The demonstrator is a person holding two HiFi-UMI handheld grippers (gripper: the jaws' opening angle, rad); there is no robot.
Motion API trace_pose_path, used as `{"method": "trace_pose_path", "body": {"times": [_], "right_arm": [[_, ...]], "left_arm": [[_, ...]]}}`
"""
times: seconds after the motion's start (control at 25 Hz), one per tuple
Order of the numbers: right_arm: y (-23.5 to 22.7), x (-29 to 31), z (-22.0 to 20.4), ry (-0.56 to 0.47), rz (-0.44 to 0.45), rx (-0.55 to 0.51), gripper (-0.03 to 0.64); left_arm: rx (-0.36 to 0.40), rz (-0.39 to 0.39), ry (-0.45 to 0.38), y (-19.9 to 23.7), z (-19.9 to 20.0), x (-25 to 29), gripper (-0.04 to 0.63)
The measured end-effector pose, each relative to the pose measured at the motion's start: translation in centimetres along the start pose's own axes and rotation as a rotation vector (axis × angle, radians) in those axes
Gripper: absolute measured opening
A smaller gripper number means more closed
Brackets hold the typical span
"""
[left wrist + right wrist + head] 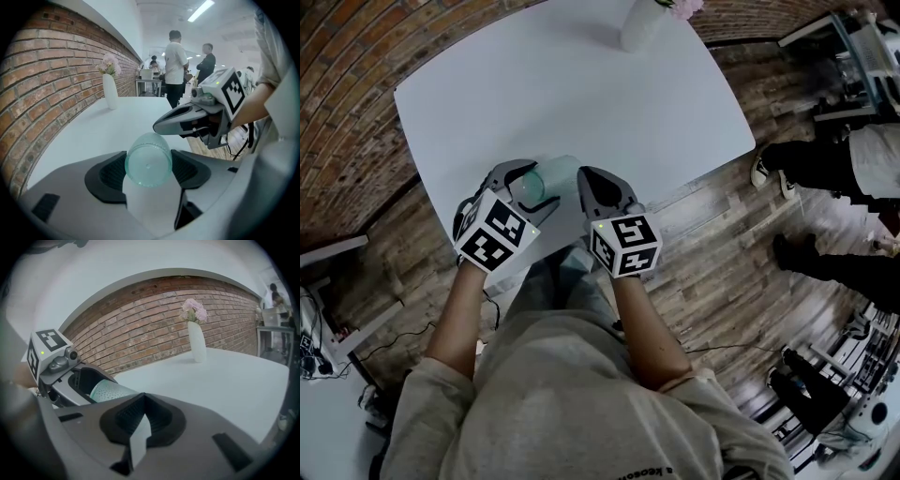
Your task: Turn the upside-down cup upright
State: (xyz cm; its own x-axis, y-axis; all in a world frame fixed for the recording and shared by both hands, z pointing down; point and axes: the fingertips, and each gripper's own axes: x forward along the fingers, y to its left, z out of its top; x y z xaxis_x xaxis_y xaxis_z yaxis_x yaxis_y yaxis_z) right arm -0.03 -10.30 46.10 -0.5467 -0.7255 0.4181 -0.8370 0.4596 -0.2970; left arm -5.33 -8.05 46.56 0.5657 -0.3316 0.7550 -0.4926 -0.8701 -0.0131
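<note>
Seen from above, a white counter (pixel 581 84) fills the upper middle of the head view, with a brick wall (pixel 140 333) curving along its far side and a wooden floor (pixel 712 281) below and to the right. At lower left of centre, near the counter's near edge, the left gripper (pixel 540 186) has its jaws spread wide and clamped on a translucent pale green cup (pixel 148 161), one dark pad against each side. In the left gripper view the cup lies tilted, its closed round base facing back toward the camera; whether it touches the counter cannot be told. Just to the right of it, close beside the cup but apart from it, the right gripper (pixel 589 180) has its jaws clenched together with nothing between them. At the counter's far edge, in the upper middle of the frame, stands a white vase (pixel 642 23) holding pink flowers (pixel 193 310). At the far right, people (pixel 825 164) stand on the wooden floor.
</note>
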Motion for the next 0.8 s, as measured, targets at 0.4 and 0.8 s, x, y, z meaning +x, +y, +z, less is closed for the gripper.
{"method": "trace_pose_path", "body": {"times": [0.4,0.8], "right_arm": [[-0.2,1.0,-1.2,0.015,0.027,0.087,0.006],[0.4,1.7,-2.4,0.037,0.065,0.153,0.006]], "left_arm": [[-0.008,0.003,-0.003,0.1,0.4,-0.1,0.299],[-0.024,0.004,-0.032,0.0,1.2,-0.2,0.296]]}}
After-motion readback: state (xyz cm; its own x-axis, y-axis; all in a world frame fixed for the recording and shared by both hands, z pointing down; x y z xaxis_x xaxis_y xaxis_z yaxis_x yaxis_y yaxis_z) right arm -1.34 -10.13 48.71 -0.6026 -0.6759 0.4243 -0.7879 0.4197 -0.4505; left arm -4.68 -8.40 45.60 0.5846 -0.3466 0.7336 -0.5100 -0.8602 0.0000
